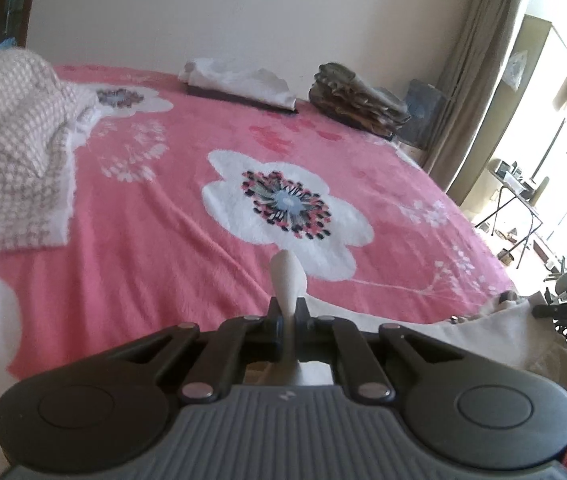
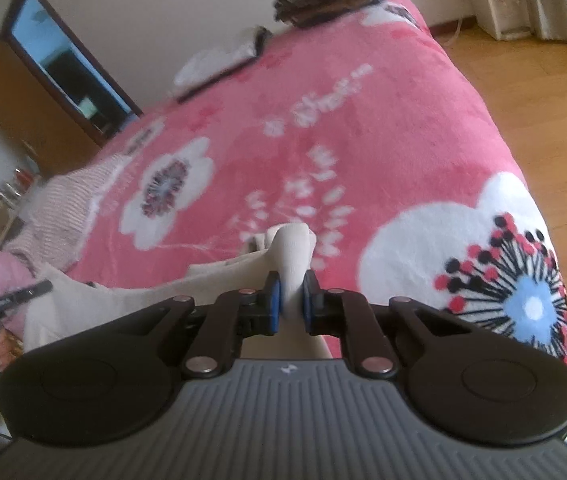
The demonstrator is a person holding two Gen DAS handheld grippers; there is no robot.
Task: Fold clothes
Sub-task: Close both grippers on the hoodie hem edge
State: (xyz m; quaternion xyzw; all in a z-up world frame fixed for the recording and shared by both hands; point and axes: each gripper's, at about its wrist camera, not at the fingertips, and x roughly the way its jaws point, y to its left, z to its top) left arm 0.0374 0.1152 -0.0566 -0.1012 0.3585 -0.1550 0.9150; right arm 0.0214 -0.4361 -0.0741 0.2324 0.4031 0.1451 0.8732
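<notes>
A pink bedspread (image 1: pixel 163 240) with big white flowers covers the bed. On it, at the left of the left view, lies a checked cloth (image 1: pixel 11 140); along the far edge by the wall sit a white folded pile (image 1: pixel 239 80) and a dark stack (image 1: pixel 359 100). A wooden floor (image 2: pixel 523 80) shows past the bed in the right view.

The cream garment (image 2: pixel 123 292) hangs between both tools over the near edge of the bed. The left gripper (image 1: pixel 288 312) is pinched tight on one bunched corner; the right gripper (image 2: pixel 292 300), blue pads closed in, clamps another.

A small logo marks each gripper body; its writing is unreadable.
</notes>
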